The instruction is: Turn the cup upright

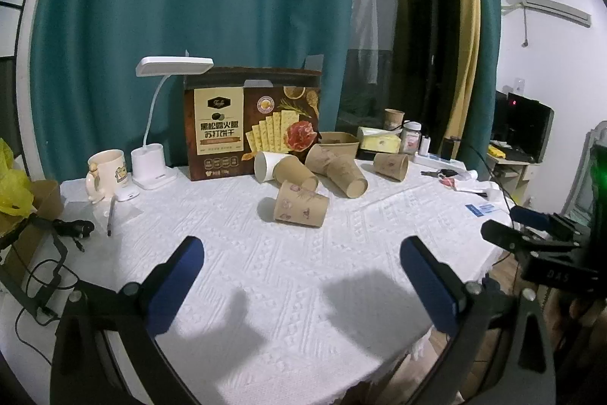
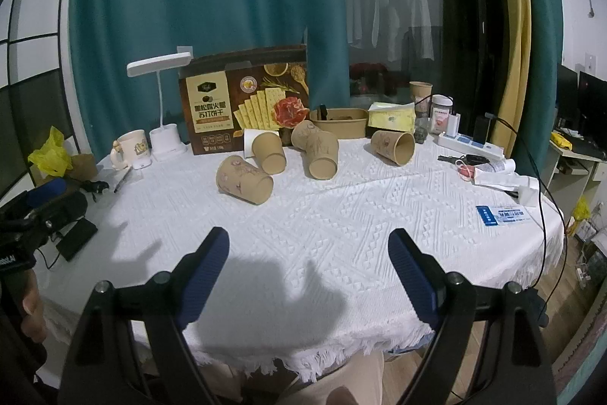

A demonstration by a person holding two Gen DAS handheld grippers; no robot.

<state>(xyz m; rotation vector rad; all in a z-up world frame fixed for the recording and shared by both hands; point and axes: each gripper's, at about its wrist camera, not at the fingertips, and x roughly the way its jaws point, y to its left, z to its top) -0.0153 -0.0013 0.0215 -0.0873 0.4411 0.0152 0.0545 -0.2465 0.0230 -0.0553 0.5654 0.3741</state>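
Several brown paper cups lie on their sides on the white tablecloth [image 1: 303, 272]. The nearest cup [image 1: 300, 204] [image 2: 244, 179] lies apart in front of a cluster of tipped cups [image 1: 334, 169] [image 2: 303, 148]. One more tipped cup [image 1: 390, 166] [image 2: 393, 147] lies to the right. My left gripper [image 1: 303, 253] is open over the near table, well short of the nearest cup, nothing between its blue pads. My right gripper [image 2: 309, 245] is open too, likewise short of the cups and empty. It shows at the right edge of the left wrist view [image 1: 504, 226].
A cracker box [image 1: 252, 124] [image 2: 242, 101], a white desk lamp [image 1: 151, 154], a mug [image 1: 106, 173] and a brown bowl [image 2: 338, 122] stand behind the cups. Power strip [image 2: 470, 143], keys, papers and a blue card [image 2: 502, 215] lie at right; cables and a phone at left.
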